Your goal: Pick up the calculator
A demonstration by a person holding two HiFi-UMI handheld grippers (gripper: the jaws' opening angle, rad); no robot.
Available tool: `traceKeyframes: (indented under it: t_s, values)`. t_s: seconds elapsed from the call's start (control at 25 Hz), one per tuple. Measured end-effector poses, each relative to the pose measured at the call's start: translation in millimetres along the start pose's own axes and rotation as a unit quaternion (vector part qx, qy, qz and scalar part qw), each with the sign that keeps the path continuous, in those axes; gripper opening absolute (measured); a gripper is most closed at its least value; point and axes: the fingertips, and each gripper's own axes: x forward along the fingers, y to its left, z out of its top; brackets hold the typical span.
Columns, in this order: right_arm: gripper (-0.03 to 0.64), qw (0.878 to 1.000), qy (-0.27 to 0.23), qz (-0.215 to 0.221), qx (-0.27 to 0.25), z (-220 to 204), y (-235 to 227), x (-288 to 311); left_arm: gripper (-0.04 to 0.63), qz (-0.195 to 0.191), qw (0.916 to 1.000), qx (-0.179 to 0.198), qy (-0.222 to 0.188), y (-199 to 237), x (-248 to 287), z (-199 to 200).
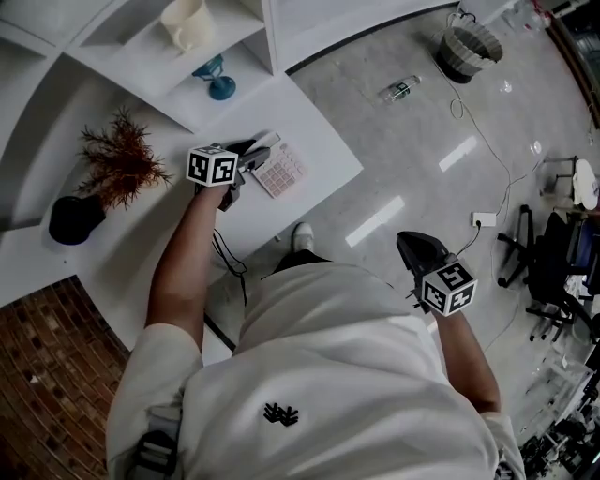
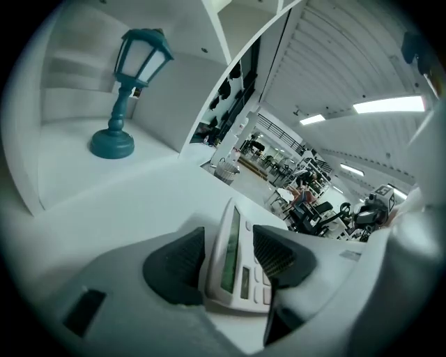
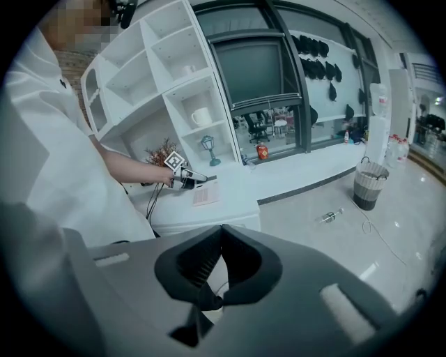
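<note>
A white calculator [image 1: 281, 171] lies flat on the white desk [image 1: 323, 131], close to its front corner. My left gripper [image 1: 265, 148] reaches over it from the left. In the left gripper view the calculator [image 2: 233, 272] sits between the two dark pads [image 2: 174, 268], display end away from me, and the jaws stand wide on either side of it; I see no firm press. My right gripper [image 1: 410, 244] hangs beside the person's hip above the floor, away from the desk. Its jaws [image 3: 221, 229] are shut, tips together, with nothing held. From there the calculator [image 3: 206, 193] shows far off.
A teal lantern lamp [image 1: 218, 80] [image 2: 129, 90] and a cream mug [image 1: 187, 23] stand in the shelf cubbies behind the desk. A dried plant in a black pot [image 1: 111, 173] stands at the left. On the floor are a bottle [image 1: 400, 90], a waste basket [image 1: 469, 47] and cables.
</note>
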Motion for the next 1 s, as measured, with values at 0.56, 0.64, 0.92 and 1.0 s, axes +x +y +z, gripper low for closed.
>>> traceKeyframes:
  t_s: [0.56,0.64,0.92,1.0]
  values:
    - [0.012,1.000,-0.001,-0.012,0.022,-16.2,-8.0,-13.8,0.061,-0.049,0.9979,-0.042,-0.001,-22.0,7.7,1.6]
    - [0.012,1.000,-0.003,-0.011,0.024,-19.5,-9.6,-17.6,0.052,-0.052,0.9973,-0.049,-0.013,-28.7,3.4,4.2]
    - [0.012,1.000,-0.002,0.003,0.024,-31.2,-17.6,-32.5,0.049,-0.035,0.9962,-0.064,-0.049,-44.5,-8.3,7.8]
    - [0.012,1.000,-0.004,0.008,0.021,-32.9,-19.7,-36.7,0.049,-0.029,0.9948,-0.071,-0.067,-50.2,-12.5,11.6]
